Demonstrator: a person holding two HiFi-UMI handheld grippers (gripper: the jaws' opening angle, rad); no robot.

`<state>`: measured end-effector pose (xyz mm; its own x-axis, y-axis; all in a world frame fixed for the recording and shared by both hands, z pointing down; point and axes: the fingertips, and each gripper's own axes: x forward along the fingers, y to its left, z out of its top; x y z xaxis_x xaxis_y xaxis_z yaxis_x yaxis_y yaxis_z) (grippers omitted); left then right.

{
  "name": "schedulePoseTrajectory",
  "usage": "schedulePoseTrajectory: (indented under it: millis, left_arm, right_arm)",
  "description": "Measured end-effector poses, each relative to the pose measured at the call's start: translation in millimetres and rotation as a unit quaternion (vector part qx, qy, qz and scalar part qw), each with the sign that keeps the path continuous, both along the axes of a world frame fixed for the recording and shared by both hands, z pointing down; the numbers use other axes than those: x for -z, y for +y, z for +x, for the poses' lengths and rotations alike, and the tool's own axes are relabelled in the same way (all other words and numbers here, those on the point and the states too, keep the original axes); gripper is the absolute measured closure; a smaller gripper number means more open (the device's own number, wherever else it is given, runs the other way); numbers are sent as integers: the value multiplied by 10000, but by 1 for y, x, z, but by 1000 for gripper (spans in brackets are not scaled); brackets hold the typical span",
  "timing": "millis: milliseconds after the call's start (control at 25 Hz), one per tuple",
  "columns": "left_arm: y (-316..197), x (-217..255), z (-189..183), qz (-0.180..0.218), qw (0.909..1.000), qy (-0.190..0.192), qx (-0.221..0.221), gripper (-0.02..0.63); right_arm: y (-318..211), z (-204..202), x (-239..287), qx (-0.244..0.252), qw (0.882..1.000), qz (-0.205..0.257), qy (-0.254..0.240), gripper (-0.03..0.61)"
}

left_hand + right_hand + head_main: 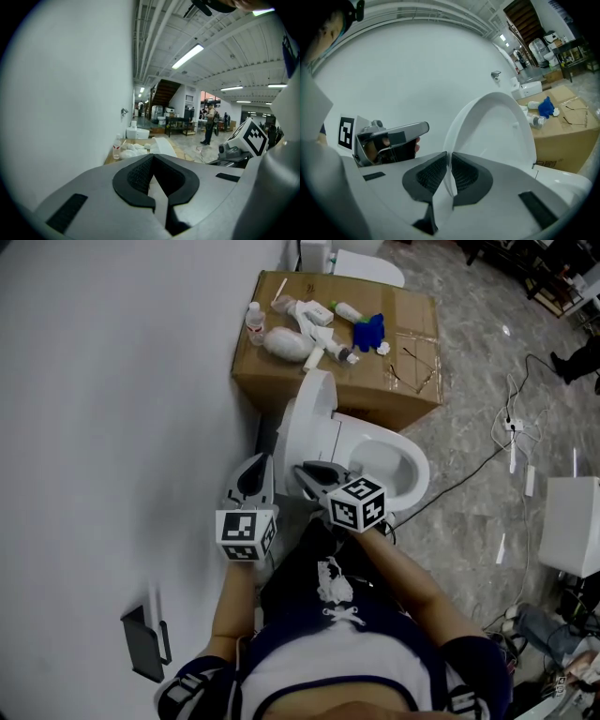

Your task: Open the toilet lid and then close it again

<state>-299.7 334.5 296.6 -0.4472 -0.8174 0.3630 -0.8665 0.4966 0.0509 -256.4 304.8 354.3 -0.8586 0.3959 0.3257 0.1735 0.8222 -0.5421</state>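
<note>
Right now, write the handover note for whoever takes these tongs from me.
Left tongs: shut, empty, held beside the wall.
Right tongs: shut on the edge of the toilet lid.
Toilet lid: stands upright behind the open bowl.
Done: lid opened.
Left: lower the lid onto the bowl, probably slowly so it does not slam, then release it.

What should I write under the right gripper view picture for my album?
The right hand-held gripper pinches the edge of the raised toilet lid, with a cardboard box behind.
</note>
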Motion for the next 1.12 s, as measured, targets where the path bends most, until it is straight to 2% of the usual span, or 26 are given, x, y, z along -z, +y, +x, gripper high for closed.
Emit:
schedulePoseTrajectory:
  millis: [200,600,1120]
  left_arm:
    - [-11,-3,8,-63,9998,60,-169,607]
    - [-57,-9,46,-46,9953,280,-924,607]
    - [-120,-15,93,-36,9858,481,-1610,607]
  right_arm:
    - [-11,16,4,-153,9998,111,-43,545]
    - [-34,48,3,-715,9974,73,-28,545]
    - [-83,110,-15,-1269,9911,74,404,541]
